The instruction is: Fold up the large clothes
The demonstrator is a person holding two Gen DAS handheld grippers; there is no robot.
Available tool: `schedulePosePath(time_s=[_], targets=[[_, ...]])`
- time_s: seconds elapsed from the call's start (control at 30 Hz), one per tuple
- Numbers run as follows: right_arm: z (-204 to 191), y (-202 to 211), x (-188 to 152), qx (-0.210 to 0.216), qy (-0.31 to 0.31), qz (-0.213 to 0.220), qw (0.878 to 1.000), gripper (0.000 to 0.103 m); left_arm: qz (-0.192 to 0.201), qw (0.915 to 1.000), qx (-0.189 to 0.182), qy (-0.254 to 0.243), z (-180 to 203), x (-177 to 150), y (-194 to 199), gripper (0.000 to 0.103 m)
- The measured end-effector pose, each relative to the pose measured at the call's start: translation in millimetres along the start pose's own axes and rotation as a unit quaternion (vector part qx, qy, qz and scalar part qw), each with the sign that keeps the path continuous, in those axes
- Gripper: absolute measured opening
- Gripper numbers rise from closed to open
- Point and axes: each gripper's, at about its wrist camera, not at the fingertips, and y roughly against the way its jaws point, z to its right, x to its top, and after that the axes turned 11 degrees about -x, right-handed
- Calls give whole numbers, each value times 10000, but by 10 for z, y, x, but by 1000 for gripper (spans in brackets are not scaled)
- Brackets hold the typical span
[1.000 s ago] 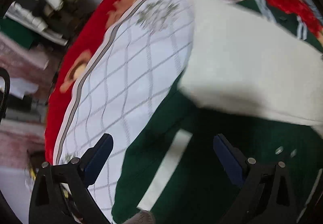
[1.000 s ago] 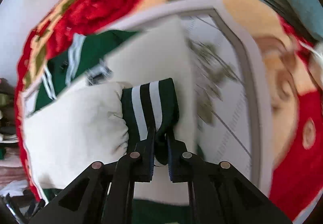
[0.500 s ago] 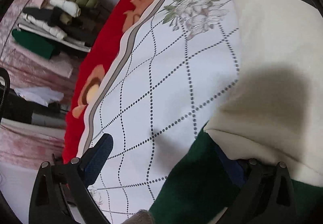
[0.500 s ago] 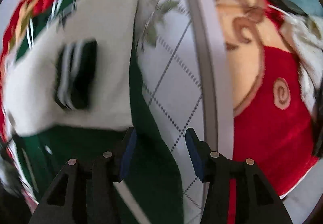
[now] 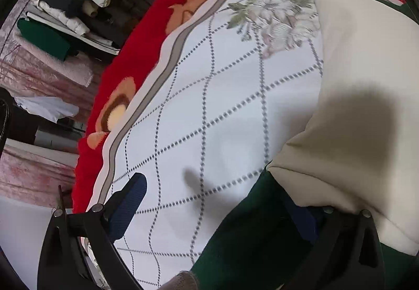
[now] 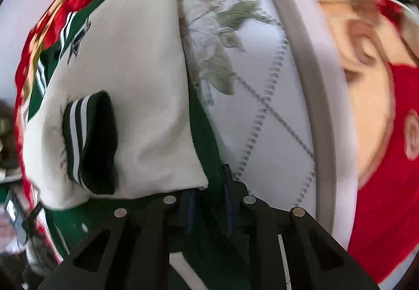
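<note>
Lying under my work: white quilted bedspread (image 5: 209, 112), bordered by red floral blanket (image 5: 146, 36). Sitting beyond the blanket: heaped clothes (image 5: 78, 7).

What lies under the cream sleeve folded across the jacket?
Under the cream sleeve shows the jacket's green body, resting on the white quilted bedspread. The jacket's front beneath the sleeve is covered.

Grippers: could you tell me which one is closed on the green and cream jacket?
The right gripper: its jaws pinch the edge of the green and cream fabric jacket; the left gripper gapes wide open.
</note>
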Motion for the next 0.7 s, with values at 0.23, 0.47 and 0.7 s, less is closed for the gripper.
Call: schedulePosePath(time_s=[0.23,0.47,0.7], targets=[[604,-108,-6,411,-1286,-255,9905,19,-80,9999,-117,37,-4,52,-34,103],[178,499,-323,-285,-700,29,9971,35,-22,9987,-472,-204,-61,-76,351,103],[-1232,423,-1678,436,512,-917,9935,52,-164,9843,-904,-1506,191,-1043,935,103]])
